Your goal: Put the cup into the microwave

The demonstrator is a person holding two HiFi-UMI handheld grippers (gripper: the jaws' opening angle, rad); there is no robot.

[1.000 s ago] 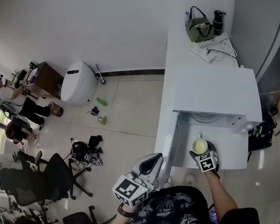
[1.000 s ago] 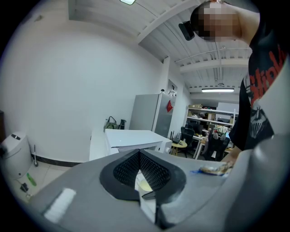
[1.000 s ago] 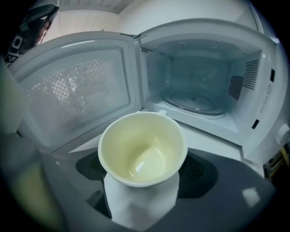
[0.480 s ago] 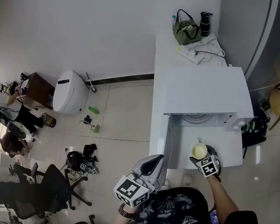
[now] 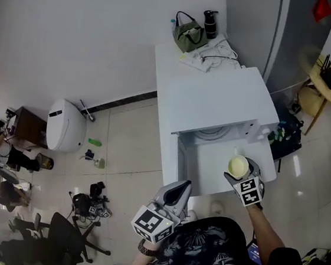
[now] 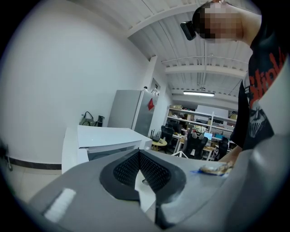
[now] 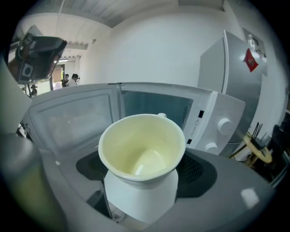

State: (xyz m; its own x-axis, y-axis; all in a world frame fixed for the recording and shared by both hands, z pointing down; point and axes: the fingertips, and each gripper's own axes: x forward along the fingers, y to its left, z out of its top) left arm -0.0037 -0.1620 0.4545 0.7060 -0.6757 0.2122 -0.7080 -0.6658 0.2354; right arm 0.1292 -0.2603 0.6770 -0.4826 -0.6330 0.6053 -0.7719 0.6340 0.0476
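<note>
A cream cup (image 5: pixel 237 164) stands upright between the jaws of my right gripper (image 5: pixel 241 174), which is shut on it in front of the white microwave (image 5: pixel 217 99). In the right gripper view the cup (image 7: pixel 142 144) is empty and held low on its body by my right gripper (image 7: pixel 141 174). Beyond it is the lit microwave cavity (image 7: pixel 154 105), with the door (image 7: pixel 72 120) swung open to the left and the knobs (image 7: pixel 223 125) on the right. My left gripper (image 5: pixel 181 189) hangs shut and empty near the door's edge. Its jaws (image 6: pixel 138 166) are pressed together.
The microwave sits on a white counter (image 5: pixel 168 58) with a green bag (image 5: pixel 187 31), a dark bottle (image 5: pixel 210 22) and a cloth with cables (image 5: pixel 213 52) behind it. A grey fridge (image 5: pixel 255 26) stands to the right. A white bin (image 5: pixel 64 124) and office chairs (image 5: pixel 64 236) are on the floor at the left.
My right gripper has lifted the cup off the counter and brought it up level with the microwave opening. My left gripper has shifted a little and stays shut.
</note>
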